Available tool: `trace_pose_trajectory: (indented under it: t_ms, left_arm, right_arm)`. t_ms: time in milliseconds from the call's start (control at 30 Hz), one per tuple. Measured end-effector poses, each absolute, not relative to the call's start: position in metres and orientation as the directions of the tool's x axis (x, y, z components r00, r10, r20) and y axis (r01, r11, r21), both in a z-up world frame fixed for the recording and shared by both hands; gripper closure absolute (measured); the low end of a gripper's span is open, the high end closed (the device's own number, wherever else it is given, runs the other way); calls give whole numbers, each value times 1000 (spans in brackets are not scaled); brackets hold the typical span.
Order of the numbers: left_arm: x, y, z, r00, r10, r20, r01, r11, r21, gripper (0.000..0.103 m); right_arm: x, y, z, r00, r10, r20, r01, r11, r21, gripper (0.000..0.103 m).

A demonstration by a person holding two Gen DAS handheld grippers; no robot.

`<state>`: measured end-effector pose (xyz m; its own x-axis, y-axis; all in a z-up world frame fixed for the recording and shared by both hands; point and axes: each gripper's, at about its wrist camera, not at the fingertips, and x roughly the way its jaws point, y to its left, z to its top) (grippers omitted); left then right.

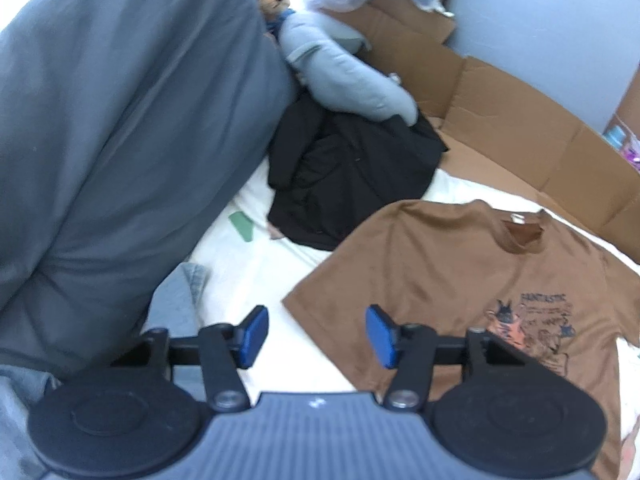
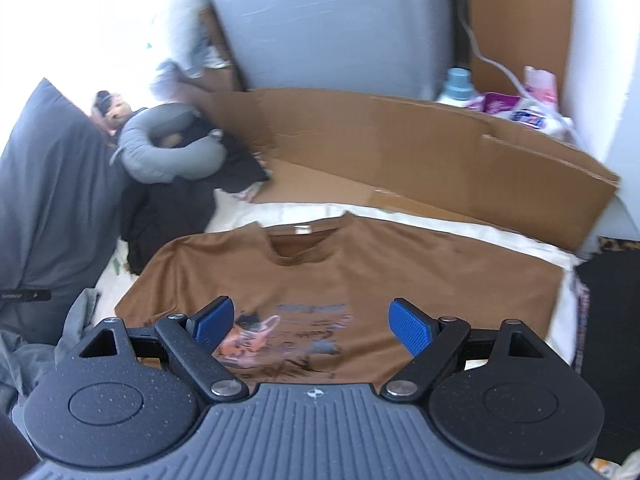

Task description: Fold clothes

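Tools, left tool (image 1: pixel 317 336) and right tool (image 2: pixel 311 326), gape empty, seemingly above brown shirt (image 2: pixel 360 264).

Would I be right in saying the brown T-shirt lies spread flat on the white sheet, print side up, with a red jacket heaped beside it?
Not quite: the jacket heaped beside the brown T-shirt is black, not red, as the left wrist view shows. The rest holds: the shirt lies spread flat on the white sheet, print side up.

The T-shirt (image 2: pixel 400 264) lies flat on the sheet (image 1: pixel 280 256), cardboard (image 2: pixel 400 148) behind it, a jacket (image 1: pixel 344 176) to its left.
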<state>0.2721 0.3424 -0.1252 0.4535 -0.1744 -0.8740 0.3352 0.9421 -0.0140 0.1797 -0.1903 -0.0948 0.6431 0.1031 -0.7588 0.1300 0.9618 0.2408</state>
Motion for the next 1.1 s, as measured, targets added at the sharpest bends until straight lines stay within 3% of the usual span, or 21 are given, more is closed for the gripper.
trace_pose_trajectory:
  t_ms: [300, 433, 1100]
  left_arm:
    - [305, 353, -194, 437, -184, -880, 313, 949, -43, 51]
    - [316, 351, -227, 417, -185, -890, 320, 946, -47, 69]
    - [352, 343, -320, 426, -116, -897, 284, 959, 11, 68]
  right_arm:
    - [175, -146, -146, 649, 115, -752, 70, 975, 210, 14]
    - [173, -135, -176, 633, 104, -767, 74, 978, 193, 14]
    - [156, -140, -265, 505, 67, -861, 216, 956, 201, 14]
